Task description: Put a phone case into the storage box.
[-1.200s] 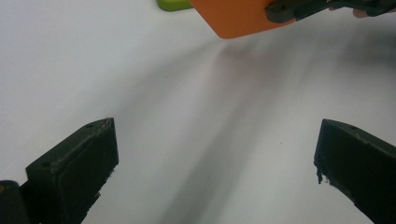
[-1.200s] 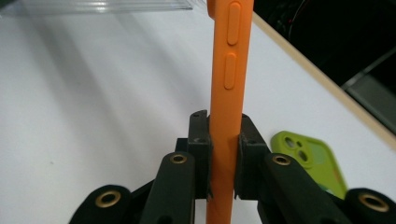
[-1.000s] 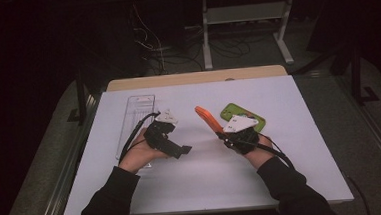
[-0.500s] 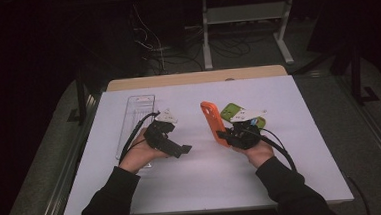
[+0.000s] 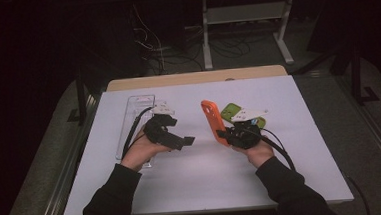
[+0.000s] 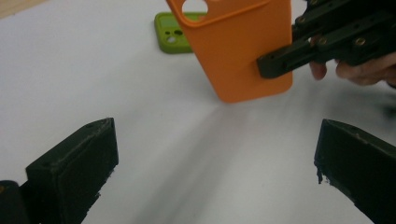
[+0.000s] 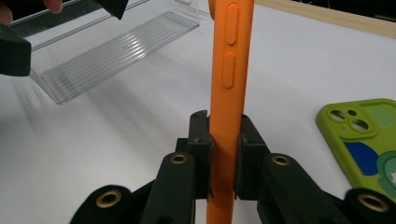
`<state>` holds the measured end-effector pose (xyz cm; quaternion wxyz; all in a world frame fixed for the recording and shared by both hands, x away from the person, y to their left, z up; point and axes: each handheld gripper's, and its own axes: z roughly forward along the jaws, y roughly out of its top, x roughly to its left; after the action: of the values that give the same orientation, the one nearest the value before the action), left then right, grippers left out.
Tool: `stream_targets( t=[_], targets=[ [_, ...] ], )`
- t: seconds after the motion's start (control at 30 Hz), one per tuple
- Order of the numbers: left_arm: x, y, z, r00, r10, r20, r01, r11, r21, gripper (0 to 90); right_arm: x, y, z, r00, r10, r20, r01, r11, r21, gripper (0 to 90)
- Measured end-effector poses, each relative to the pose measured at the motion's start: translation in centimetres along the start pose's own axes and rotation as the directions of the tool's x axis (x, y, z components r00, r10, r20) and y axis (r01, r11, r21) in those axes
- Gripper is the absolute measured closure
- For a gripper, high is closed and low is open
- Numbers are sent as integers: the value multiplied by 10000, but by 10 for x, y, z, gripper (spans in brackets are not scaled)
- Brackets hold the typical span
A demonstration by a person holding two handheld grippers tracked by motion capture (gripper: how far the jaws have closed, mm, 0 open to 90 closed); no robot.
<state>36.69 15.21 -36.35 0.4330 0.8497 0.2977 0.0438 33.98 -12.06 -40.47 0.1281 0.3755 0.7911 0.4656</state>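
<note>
My right gripper pinches the lower part of an orange soft-plastic phone case, holding it upright above the white worktop right of centre; its top edge is cut off in both gripper views. My left gripper hangs spread and empty at the left, beside a clear ribbed plastic tray. A lime-green phone case lies flat behind, partly hidden by my right gripper in the high view.
</note>
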Motion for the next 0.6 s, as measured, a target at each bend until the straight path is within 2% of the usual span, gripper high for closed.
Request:
stream_targets(
  t=[0.2,0.47,0.6],
  targets=[
    [-1,14,3,9999,-100,137,106,9989,-459,0,1,1,0,10000,46,-40,-47,9999,-148,786],
    [1,26,14,9980,-455,438,495,9942,-958,0,2,1,0,9999,81,-117,-84,9997,-227,786],
    [3,31,19,9988,-332,367,368,9942,-1014,0,2,2,1,9999,22,-152,-26,9997,-261,786]
  ],
)
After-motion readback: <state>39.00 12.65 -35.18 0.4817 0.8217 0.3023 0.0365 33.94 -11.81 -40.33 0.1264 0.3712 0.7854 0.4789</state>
